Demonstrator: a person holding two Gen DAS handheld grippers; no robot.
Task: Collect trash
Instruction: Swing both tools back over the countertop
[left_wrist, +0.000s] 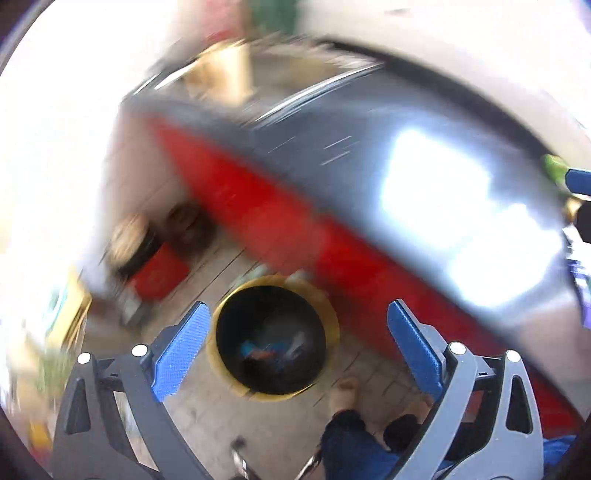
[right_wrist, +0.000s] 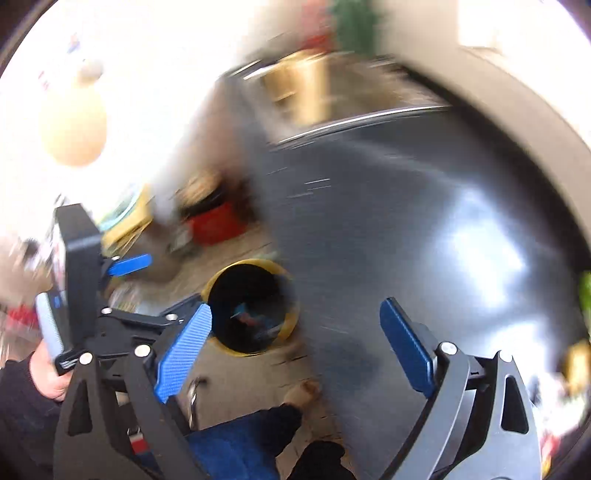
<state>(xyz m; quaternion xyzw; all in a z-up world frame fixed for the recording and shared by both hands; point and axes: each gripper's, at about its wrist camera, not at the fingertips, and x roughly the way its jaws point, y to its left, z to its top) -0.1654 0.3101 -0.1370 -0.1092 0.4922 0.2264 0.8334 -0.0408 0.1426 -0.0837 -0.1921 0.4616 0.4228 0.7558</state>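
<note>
Both views were heavily smeared, yet each caught the round yellow-rimmed bin with the black liner (left_wrist: 272, 338) standing on the tiled floor (left_wrist: 221, 417) just beside the dark grey glossy tabletop (left_wrist: 332, 147). Blurred blue and orange scraps of trash (left_wrist: 264, 350) lay at the bottom of that bin.

From the left wrist camera, the left gripper (left_wrist: 297, 349) had its blue-padded fingers (left_wrist: 181, 354) spread wide, with nothing between them; the bin mouth showed in the gap. Only this view revealed the table's red side panel (left_wrist: 280, 218) running down toward the bin, and a sliver of the other tool at the right edge. A bare foot (left_wrist: 345, 393) and dark blue trouser leg (left_wrist: 354, 443) sat near the bin.

From the right wrist camera, the right gripper (right_wrist: 295, 347) was likewise released, its jaws far apart and holding nothing, the bin (right_wrist: 251, 306) seen toward its left finger. Only this view showed the left gripper (right_wrist: 129, 264) from outside, at the left edge, with the person's hand (right_wrist: 50, 369) on its handle; whether that tool gripped anything could not be judged from here. A red box (right_wrist: 216, 225) stood on the floor farther back.
</note>
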